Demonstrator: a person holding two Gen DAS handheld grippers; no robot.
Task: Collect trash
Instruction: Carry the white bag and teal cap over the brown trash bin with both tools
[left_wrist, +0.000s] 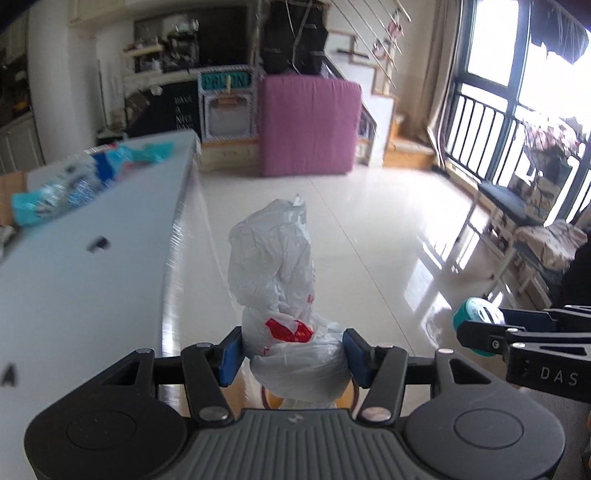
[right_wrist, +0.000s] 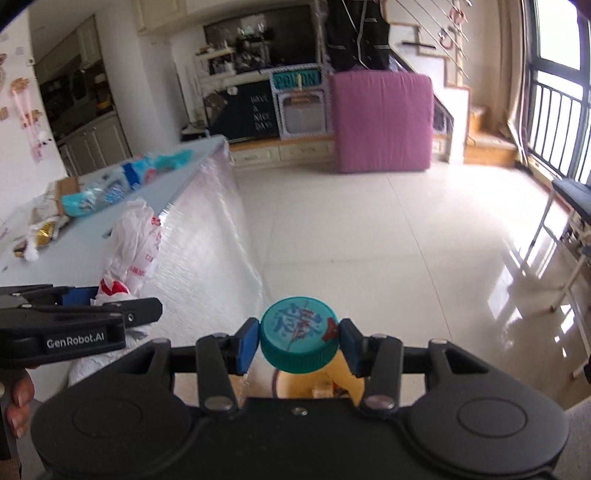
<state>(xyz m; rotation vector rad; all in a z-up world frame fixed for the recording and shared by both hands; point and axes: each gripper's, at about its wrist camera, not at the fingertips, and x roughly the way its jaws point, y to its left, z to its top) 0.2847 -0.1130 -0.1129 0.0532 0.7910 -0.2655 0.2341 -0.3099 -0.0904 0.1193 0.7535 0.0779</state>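
Two grippers were each carrying a piece of trash over the pale tiled floor (left_wrist: 369, 229). At the far left, the counter (left_wrist: 92, 266) still bore a crushed plastic bottle (left_wrist: 62, 192) with a blue label, lying among teal wrappers (left_wrist: 151, 153), with a brown cardboard scrap (right_wrist: 66, 184) and a gold-and-white wrapper (right_wrist: 42, 230) nearer the left edge in the right wrist view. Just right of the counter's edge, the left gripper (left_wrist: 293, 352) had its blue pads closed against a crumpled white plastic bag (left_wrist: 273, 266) with red print, which stood up above the jaws. A person's fingers (right_wrist: 18, 406) showed at the handle of that gripper. Further right and close beside it, the right gripper (right_wrist: 299, 345) was clamped on a teal bottle cap (right_wrist: 299, 341), its printed top facing the camera, above something yellow that I could not identify. Across the room a pink mattress (right_wrist: 384, 122) leaned upright, and a barred window (left_wrist: 517, 110) filled the right side
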